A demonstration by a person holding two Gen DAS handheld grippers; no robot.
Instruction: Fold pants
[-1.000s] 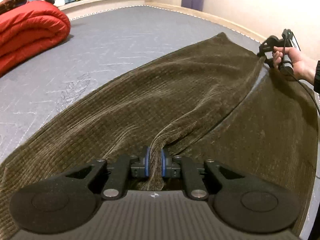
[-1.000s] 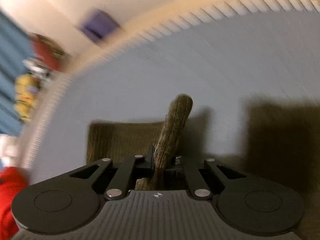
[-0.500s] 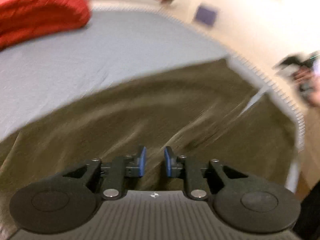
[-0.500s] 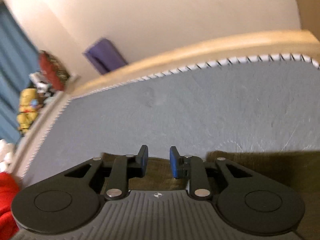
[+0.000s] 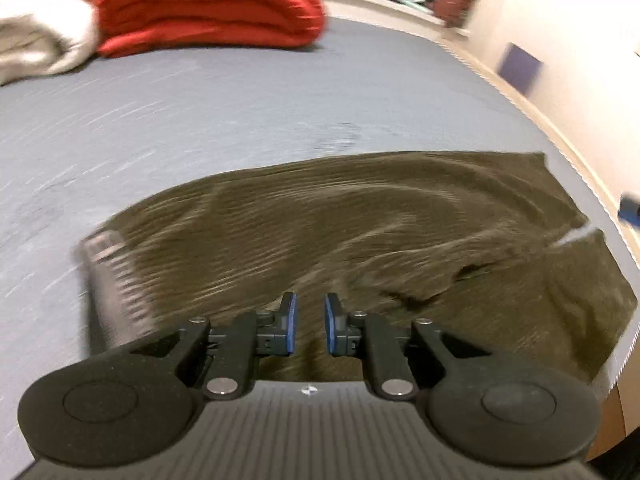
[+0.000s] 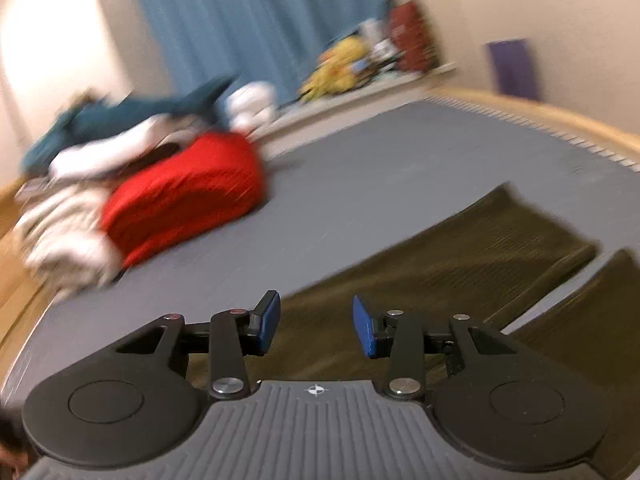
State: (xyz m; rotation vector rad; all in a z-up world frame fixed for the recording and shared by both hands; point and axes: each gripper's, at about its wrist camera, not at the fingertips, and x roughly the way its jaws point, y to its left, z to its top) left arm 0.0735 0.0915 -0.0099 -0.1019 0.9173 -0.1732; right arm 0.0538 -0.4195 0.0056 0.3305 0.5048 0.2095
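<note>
The left claw (image 5: 308,328) hangs slightly parted and empty above the pants (image 5: 360,232). The right claw (image 6: 314,328) has just been opening, nothing between its pads. The pants lie spread on the bed (image 5: 240,112), a red quilt (image 5: 208,4) beyond.

Both tools look alike. The left gripper (image 5: 310,330) has a grey ribbed body filling the bottom of the frame, with a small white compass-like mark at its top centre. Two round black discs sit at lower left and lower right, each with a faint ring. Black link arms carry silver rivets and end in blue-faced fingers (image 5: 291,330). The right gripper (image 6: 316,328) shows the same grey ribbing, discs, rivets and blue fingers (image 6: 268,322).
</note>
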